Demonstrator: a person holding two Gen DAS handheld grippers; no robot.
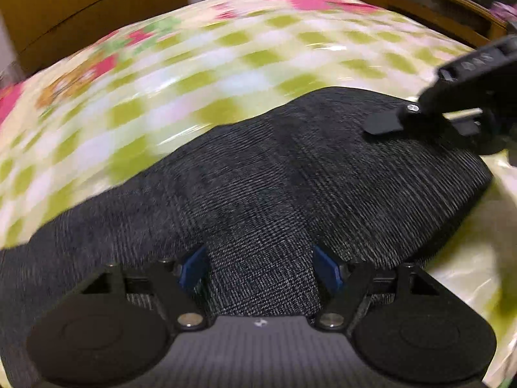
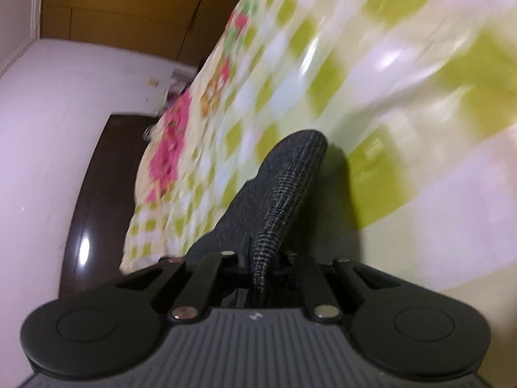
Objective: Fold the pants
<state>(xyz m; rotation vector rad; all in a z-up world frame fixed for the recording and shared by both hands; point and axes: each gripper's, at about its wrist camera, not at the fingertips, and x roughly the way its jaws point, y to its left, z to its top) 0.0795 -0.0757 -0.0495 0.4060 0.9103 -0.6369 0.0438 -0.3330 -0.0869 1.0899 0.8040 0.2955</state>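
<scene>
On the checked green, white and pink glossy bedspread, as the left wrist camera shows it, lie the dark grey woven fabric pants, spread broad and nearly flat, filling the lower half of the view. The left gripper hangs over the pants' near part with its blue-tipped fingers standing wide apart; cloth lies between them, but the pads press on nothing, so this tong is released. At the pants' far right corner the black right gripper reaches in from the side, its flat tip against the cloth. Beyond the bedspread stand brown wooden panels.

From the right wrist camera, the right gripper is clenched on the pants: a ridge of the grey weave runs straight into the narrow slot between its closed fingers and rises ahead of them as a pinched fold, standing off the bedspread. Left of the bedspread a white wall and a dark brown glossy surface show.

The pants look soft and limp, light enough for one pinch to lift a corner, and the weave seems rough enough not to slip from the pads. The slick bedspread beneath may let the whole garment slide when pulled. A good hold for the left tong, I judge, is the pants' near edge at the matching corner, so both corners can travel together and the fold falls even.
</scene>
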